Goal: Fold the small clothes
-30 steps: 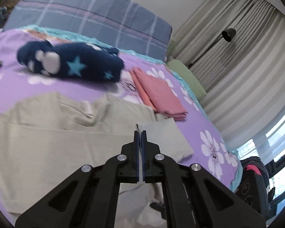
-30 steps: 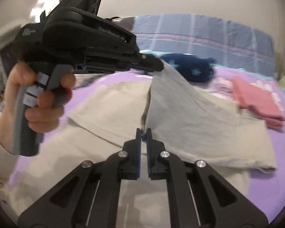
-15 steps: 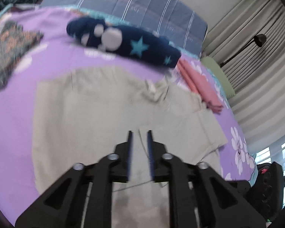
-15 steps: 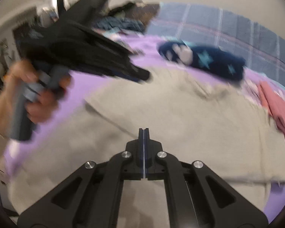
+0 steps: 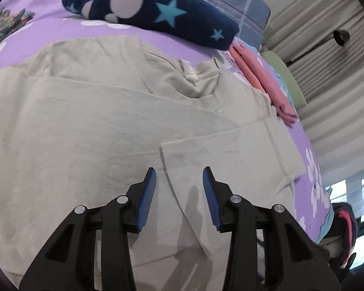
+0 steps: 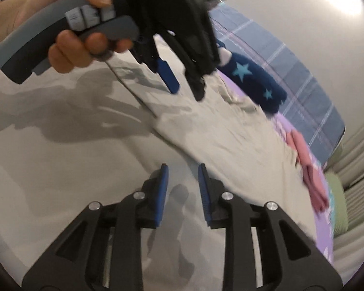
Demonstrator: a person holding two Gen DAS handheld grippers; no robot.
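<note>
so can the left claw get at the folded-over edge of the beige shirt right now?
Probably yes. The left claw is open with nothing between its pads, and the folded-over edge of the beige shirt lies flat just beyond its fingertips. Nothing covers it; the right claw is off to one side.

Beige shirt (image 5: 89, 126), purple floral sheet (image 5: 310, 160), navy star-patterned plush (image 5: 157, 12).

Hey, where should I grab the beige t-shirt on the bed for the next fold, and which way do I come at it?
Probably take the beige t-shirt at the free corner of its folded-over panel, just ahead of the open left claw. Come from above and the near side, one finger sliding under the raised edge: it lies loose on top, while the rest lies flat on the purple bedsheet.
</note>
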